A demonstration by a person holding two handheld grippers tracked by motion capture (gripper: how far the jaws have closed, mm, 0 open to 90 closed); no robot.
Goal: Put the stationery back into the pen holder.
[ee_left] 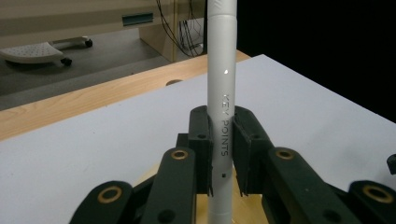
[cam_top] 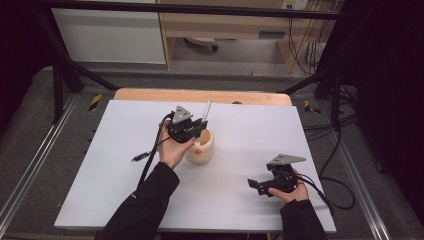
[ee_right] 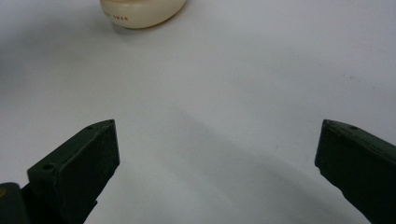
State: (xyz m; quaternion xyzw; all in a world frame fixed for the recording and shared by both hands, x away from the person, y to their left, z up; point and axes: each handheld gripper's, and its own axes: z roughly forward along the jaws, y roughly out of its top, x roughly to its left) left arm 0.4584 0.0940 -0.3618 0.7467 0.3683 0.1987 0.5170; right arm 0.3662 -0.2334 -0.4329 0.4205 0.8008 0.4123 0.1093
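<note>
Spanning the scene, one white tabletop (cam_top: 125,150) carries one cream holder (cam_top: 202,149) near its middle. Two grippers: the left gripper (ee_left: 222,154) clamps one upright white pen (ee_left: 221,70) above the holder; the right gripper (ee_right: 217,158), near the front right corner, gapes empty.

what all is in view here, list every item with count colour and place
white cylindrical pen printed KEY POINTS: 1, white, upright between the left gripper's pads, over the pot's mouth
cream rounded ceramic pot with an orange spot: 1, cream, middle of the table
white table top: 1, white, on a wooden board whose far edge shows
small black item: 1, black, on the table left of the left forearm, too small to identify
wheeled chair base: 1, pale, on the floor beyond the table
left gripper: 1, black, shut on the pen
right gripper: 1, black, jaws wide open, low over the table's near right part
</note>
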